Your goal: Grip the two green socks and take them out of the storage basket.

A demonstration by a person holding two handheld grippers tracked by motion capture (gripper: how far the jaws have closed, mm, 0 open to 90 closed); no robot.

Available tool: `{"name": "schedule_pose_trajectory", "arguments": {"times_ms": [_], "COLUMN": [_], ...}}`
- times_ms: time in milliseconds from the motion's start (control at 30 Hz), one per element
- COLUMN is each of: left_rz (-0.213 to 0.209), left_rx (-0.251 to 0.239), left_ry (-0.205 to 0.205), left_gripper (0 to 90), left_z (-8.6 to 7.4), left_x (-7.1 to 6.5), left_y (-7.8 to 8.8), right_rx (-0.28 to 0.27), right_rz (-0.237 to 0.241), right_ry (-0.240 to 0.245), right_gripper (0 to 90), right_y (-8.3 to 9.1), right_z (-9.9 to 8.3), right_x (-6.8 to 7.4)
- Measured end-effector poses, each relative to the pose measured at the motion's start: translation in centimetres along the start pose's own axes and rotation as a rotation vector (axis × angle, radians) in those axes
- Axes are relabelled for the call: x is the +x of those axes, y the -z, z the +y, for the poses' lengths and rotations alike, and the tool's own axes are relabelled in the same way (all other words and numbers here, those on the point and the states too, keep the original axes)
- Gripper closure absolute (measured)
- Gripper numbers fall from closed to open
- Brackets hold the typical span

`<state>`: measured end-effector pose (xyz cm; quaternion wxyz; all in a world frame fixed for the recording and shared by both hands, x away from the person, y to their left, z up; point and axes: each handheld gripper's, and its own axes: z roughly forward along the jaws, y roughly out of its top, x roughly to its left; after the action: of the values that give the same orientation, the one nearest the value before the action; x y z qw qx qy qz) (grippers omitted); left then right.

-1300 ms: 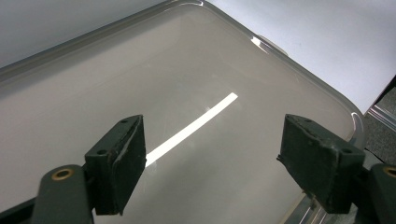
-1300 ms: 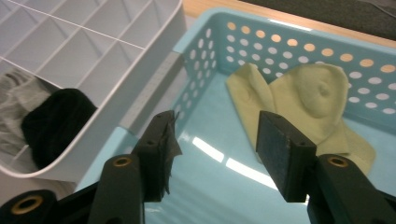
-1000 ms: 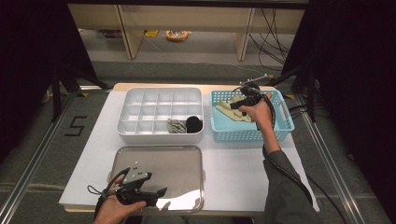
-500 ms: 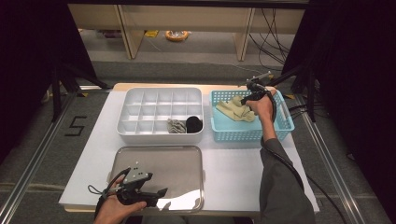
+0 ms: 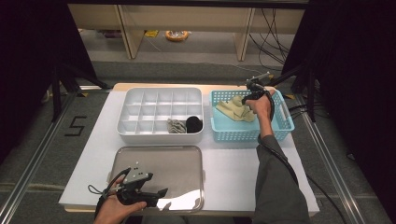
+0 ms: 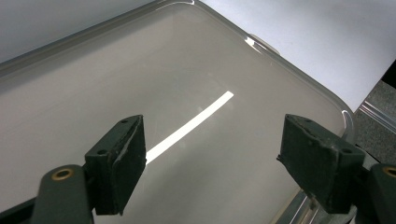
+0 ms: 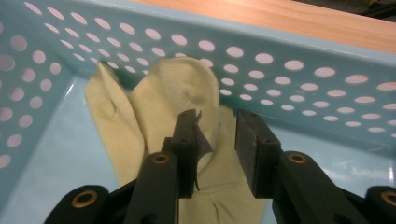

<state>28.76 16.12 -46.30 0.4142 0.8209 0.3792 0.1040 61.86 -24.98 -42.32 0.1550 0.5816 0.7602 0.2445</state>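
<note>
A white desk (image 5: pixel 233 168) fills the middle of the high view. At its lower left lies a bare metal tray (image 5: pixel 187 161). Above the tray, in the upper middle of the frame, stands a white compartment box (image 5: pixel 159 100) with a grey rolled sock (image 5: pixel 176 125) and a black one (image 5: pixel 194 124) in two neighbouring cells of its front row. To the right of the box sits a light blue perforated basket (image 5: pixel 285 122) that holds a heap of pale yellow socks (image 5: pixel 232 110).

The right claw (image 5: pixel 250 95) reaches down into the basket from the upper right. In the right gripper view the right claw (image 7: pixel 215 135) has its jaws just closing, now a narrow gap apart, over the pale yellow socks (image 7: pixel 163 121); a fold of sock lies between them, but whether the pads already press on it cannot be told.

The left claw (image 5: pixel 161 193) rests at the bottom left of the high view, over the tray's near edge. In the left gripper view the left claw (image 6: pixel 219 158) stands wide open above the tray (image 6: pixel 93 84), holding nothing.
</note>
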Motion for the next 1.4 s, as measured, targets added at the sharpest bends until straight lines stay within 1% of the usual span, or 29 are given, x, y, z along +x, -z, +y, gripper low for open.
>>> {"name": "schedule_pose_trajectory", "arguments": {"times_ms": [67,100,200,233,267,367,400,433,467,500,567,667,700,800,833,867,900,933,1000,1033,1100,1133,1167,1200,1267,1300,1333,1367,1400], "left_rz": [0.002,0.001,0.002,0.0,-0.001,0.0,0.0,-0.001,-0.001,0.0,-0.002,-0.001,-0.002,-0.005,-0.005,-0.001,0.0,0.0,0.001,-0.001,-0.001,0.004,0.002,0.007,0.001,0.001,0.009,0.007,0.008], "left_rx": [-0.012,-0.013,0.0,-0.005,-0.006,-0.001,0.002,-0.005,-0.007,0.001,0.0,0.005,-0.002,-0.003,-0.003,-0.003,-0.003,-0.004,-0.009,-0.009,-0.002,-0.001,-0.001,-0.002,-0.002,-0.004,-0.005,-0.005,-0.005], "left_ry": [0.005,0.006,-0.003,0.003,0.004,-0.003,-0.004,0.003,0.004,-0.004,-0.002,-0.004,0.003,-0.002,-0.003,0.003,0.003,0.001,0.004,0.0,-0.01,-0.012,-0.013,-0.012,-0.012,-0.01,-0.009,-0.01,-0.01], "left_gripper": [21.9,21.9,22.0,22.0,21.9,21.9,22.0,22.0,22.0,22.0,22.0,22.1,22.1,22.1,22.2,22.2,22.1,22.2,22.2,22.2,22.2,22.2,22.2,22.2,22.1,22.2,22.2,22.2,22.2], "left_z": [0.0,-0.1,-0.1,-0.1,-0.1,-0.1,-0.1,-0.1,-0.1,-0.1,-0.1,-0.1,-0.1,0.0,0.0,0.0,0.0,0.0,0.0,0.0,0.0,0.0,0.1,0.1,0.1,0.0,0.0,0.1,0.1], "left_x": [-0.1,-0.1,-0.2,-0.2,-0.2,-0.1,-0.1,-0.2,-0.2,-0.1,-0.1,-0.2,-0.3,-0.3,-0.2,-0.2,-0.2,-0.2,-0.2,-0.2,-0.2,-0.2,-0.2,-0.2,-0.2,-0.2,-0.2,-0.2,-0.2], "left_y": [-0.1,-0.2,-0.1,-0.1,-0.1,-0.1,0.0,-0.1,-0.1,0.0,-0.1,-0.1,-0.1,-0.1,-0.1,-0.1,-0.1,-0.1,-0.1,-0.1,0.0,0.0,0.0,0.0,0.0,0.0,0.0,0.0,0.0], "right_rx": [0.004,0.002,0.018,0.013,0.025,0.034,0.032,0.048,0.048,0.022,0.031,0.012,0.033,-0.004,-0.007,-0.022,-0.017,-0.027,-0.047,-0.068,-0.08,-0.096,-0.104,-0.122,-0.144,-0.146,-0.157,-0.177,-0.177], "right_rz": [-0.003,-0.002,-0.004,-0.001,-0.01,-0.004,0.003,0.007,0.007,0.007,-0.003,0.004,0.004,0.019,0.014,0.024,0.032,0.031,0.037,0.033,0.051,0.051,0.051,0.055,0.054,0.059,0.061,0.06,0.06], "right_ry": [-0.016,0.009,0.002,-0.048,-0.01,-0.046,-0.024,-0.066,-0.066,-0.001,0.004,-0.002,-0.038,0.023,-0.014,0.026,0.001,0.024,0.02,0.061,0.039,0.074,0.044,0.087,0.103,0.078,0.098,0.084,0.084], "right_gripper": [69.8,69.7,69.8,69.7,69.7,69.9,72.1,78.4,78.4,82.2,89.3,89.7,89.9,89.9,90.0,89.9,89.9,89.9,89.9,89.9,89.9,89.9,89.9,89.9,89.9,90.0,90.0,90.0,90.0], "right_y": [-0.2,-0.5,-0.6,-0.8,-1.0,-1.3,-1.4,-1.6,-1.6,-1.8,-1.4,-1.2,-0.9,-0.4,-0.1,0.2,0.6,0.9,1.6,1.9,2.9,3.3,3.8,4.3,5.5,6.2,6.7,7.9,7.9], "right_z": [0.0,0.1,0.1,0.1,0.2,0.2,0.3,0.3,0.3,0.3,0.4,0.5,0.5,0.7,0.7,0.8,0.8,0.8,0.9,1.0,1.0,1.1,1.1,1.3,1.5,1.6,1.7,1.8,1.8], "right_x": [0.1,0.0,0.0,0.4,0.1,0.4,0.1,0.7,0.7,0.4,0.5,0.7,1.1,0.7,1.0,0.8,1.1,1.1,1.4,1.2,1.6,1.4,1.8,1.5,1.6,1.8,1.6,1.7,1.7]}}
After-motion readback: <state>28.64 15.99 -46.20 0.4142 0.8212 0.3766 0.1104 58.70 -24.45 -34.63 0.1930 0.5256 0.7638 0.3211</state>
